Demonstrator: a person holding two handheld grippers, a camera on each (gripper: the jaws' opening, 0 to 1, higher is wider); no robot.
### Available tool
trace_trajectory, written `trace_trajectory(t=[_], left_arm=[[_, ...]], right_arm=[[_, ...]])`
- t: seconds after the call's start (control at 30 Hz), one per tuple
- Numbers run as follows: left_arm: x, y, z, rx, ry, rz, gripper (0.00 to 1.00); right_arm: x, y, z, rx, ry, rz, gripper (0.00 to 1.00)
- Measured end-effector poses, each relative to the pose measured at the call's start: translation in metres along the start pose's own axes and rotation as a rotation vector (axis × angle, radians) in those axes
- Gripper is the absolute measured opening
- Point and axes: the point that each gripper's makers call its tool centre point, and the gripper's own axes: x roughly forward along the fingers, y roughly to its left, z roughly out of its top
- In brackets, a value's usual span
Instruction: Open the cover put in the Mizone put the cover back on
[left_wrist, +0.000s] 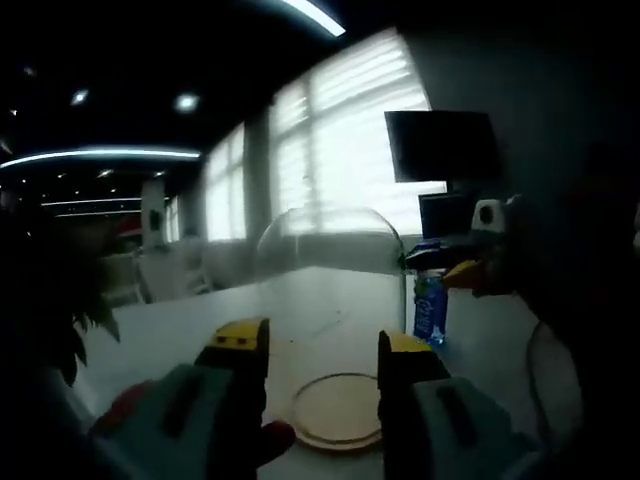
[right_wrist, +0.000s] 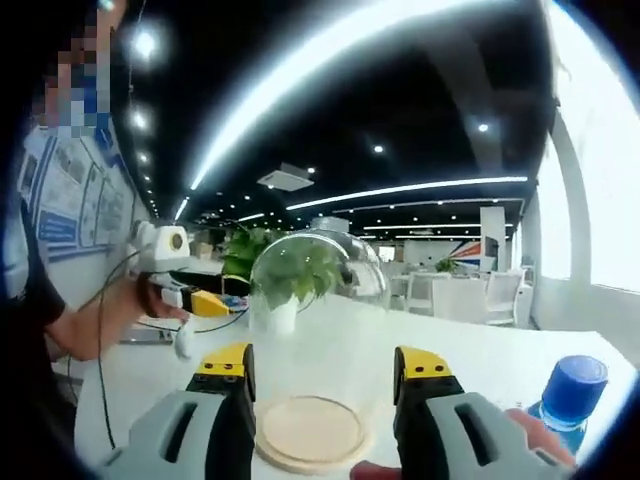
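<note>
Left gripper and right gripper apparently gape, 2 jaws apart.

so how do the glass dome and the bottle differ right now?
The dome is clear, colourless and wide, covering a round wooden base; the bottle is narrow with a blue cap and, in the left gripper view, a blue label. The dome sits centred ahead of both tongs; the bottle stands off to one side. Both stand upright on the white table, neither gripped.
</note>
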Motion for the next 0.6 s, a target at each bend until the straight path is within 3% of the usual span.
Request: trace_trajectory(t=[0.13, 0.27, 0.33, 0.6], left_arm=[[0.003, 0.007, 0.007, 0.035, 0.012, -0.023, 0.44], [0.008, 0.012, 0.012, -0.014, -0.008, -0.034, 0.45], [0.006, 0.009, 0.006, 0.014, 0.033, -0.048, 0.45], [0.009, 0.009, 0.017, 0.056, 0.019, -0.054, 0.47]], right_arm=[[0.004, -0.002, 0.004, 0.001, 0.026, 0.046, 0.51], [0.01, -0.006, 0.015, -0.072, 0.041, 0.049, 0.53], [0.011, -0.005, 0.022, -0.072, 0.028, 0.057, 0.53], [0.014, 0.006, 0.021, -0.087, 0.067, 0.128, 0.59]])
